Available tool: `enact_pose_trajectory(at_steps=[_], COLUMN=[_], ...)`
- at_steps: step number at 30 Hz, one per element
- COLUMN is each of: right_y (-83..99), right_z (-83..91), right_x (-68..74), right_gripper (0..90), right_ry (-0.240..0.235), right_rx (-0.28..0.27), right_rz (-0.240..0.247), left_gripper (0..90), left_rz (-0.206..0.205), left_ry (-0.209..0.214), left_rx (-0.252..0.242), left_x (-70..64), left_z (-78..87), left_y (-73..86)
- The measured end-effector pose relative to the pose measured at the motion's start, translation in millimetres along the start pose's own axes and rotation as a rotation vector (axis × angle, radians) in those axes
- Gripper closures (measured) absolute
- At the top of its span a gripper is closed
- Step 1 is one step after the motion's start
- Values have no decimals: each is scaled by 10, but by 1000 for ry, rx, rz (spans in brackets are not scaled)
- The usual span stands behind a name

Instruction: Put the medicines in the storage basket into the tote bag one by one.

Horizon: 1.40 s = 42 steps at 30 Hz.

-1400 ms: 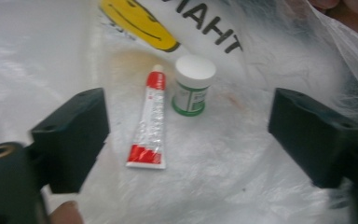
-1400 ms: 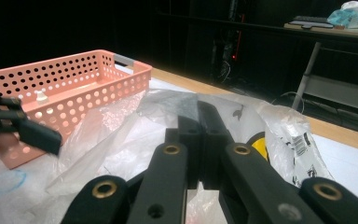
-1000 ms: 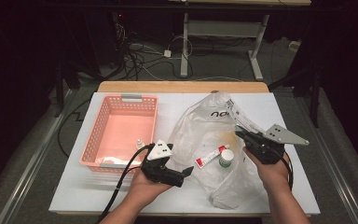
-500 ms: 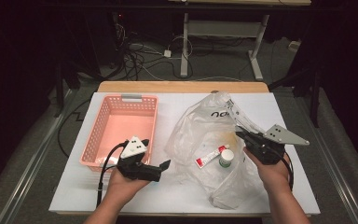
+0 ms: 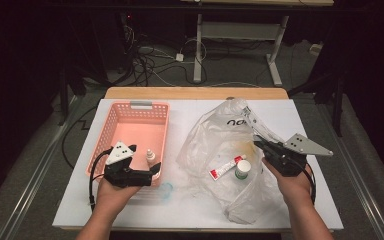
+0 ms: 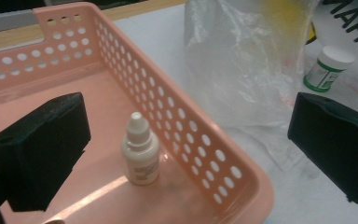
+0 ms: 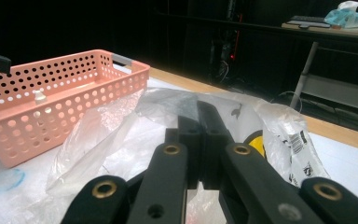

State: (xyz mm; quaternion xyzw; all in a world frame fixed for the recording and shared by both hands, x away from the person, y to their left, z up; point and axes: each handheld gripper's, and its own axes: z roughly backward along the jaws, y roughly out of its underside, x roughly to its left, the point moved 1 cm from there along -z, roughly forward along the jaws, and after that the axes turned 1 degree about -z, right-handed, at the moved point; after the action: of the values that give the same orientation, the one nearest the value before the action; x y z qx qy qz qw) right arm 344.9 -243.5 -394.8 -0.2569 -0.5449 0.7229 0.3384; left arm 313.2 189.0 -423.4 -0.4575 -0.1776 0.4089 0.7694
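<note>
Dropper bottle (image 6: 140,150): upright inside the pink basket (image 5: 130,114), near its right wall; I have just released it there.
Left tool (image 5: 141,175): moved from the bag to the basket within the last second; jaws now apart, bottle standing free between them.
Plastic bag (image 5: 215,131): on the white worktop (image 5: 190,210), right of the basket; toothpaste tube (image 5: 226,167) and white jar (image 5: 242,169) remain inside.
Right tool (image 7: 199,140): jaws together, clamped on the bag's plastic.
Meaning: one item transferred; I judge the next pick comes from the bag.

Dark room, cables (image 5: 150,60) on grey floor (image 5: 45,145)
</note>
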Motion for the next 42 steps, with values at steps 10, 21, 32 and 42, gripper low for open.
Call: enact_pose_trajectory(at_steps=[10, 21, 32, 42], right_y=[-5, -5, -11, -1], right_z=[21, 18, 9, 16], right_x=[-2, -3, -3, -32], right_gripper=[900, 900, 900, 900], right_ry=[2, 5, 3, 2], right_rx=[0, 0, -5, -6], right_rz=[-2, -4, -8, -20], left_gripper=[0, 0, 152, 338], left_rz=[54, 54, 59, 43], left_ry=[-59, -37, -15, -5], left_rx=[1, 7, 70, 335], left_x=[250, 265, 340, 427], left_z=[105, 69, -132, -432], left_y=[76, 28, -189, -299])
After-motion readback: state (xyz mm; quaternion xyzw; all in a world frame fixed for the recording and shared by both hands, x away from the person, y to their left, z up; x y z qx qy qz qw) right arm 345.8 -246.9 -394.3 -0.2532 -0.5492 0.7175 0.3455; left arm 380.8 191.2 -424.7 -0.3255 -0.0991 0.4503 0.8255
